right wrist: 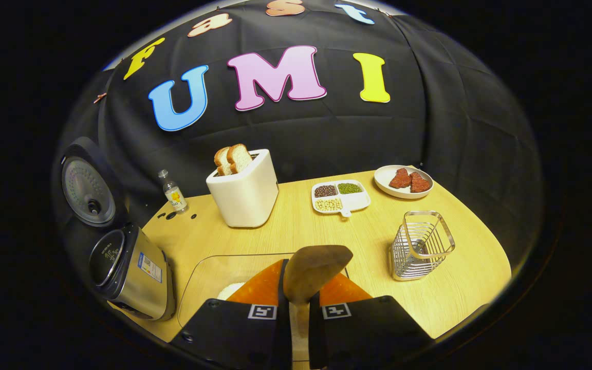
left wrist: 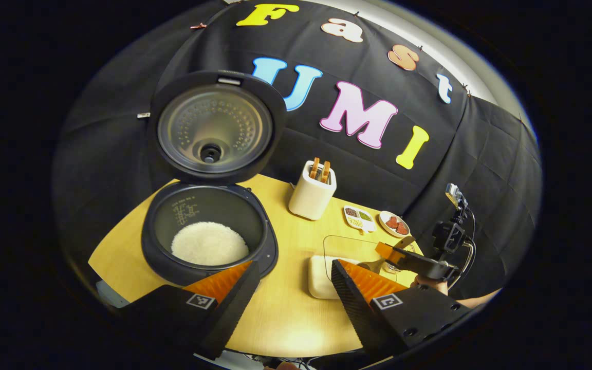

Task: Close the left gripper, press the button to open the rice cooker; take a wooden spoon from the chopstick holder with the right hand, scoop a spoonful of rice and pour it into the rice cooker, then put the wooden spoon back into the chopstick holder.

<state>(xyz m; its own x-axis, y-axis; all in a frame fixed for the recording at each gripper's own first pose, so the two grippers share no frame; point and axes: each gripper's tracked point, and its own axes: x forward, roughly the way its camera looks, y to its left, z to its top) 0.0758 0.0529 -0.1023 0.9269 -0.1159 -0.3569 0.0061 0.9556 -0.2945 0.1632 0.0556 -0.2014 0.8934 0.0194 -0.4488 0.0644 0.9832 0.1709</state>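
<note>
Now, right gripper (right wrist: 298, 303) clamped on the wooden spoon (right wrist: 312, 270), left gripper (left wrist: 291, 280) wide apart: dip the bowl low into the rice container (right wrist: 208, 280), I'd say.

staged kitchen booth: black cloth wall (right wrist: 455, 103), toaster (right wrist: 244, 192) on wooden table (right wrist: 460, 272)

I see a round, pale wooden table (right wrist: 460, 277) under warm light. Behind the table hangs a black quilted cloth wall (right wrist: 460, 128), and above the cloth a pale wall strip (left wrist: 429, 38) shows.
</note>
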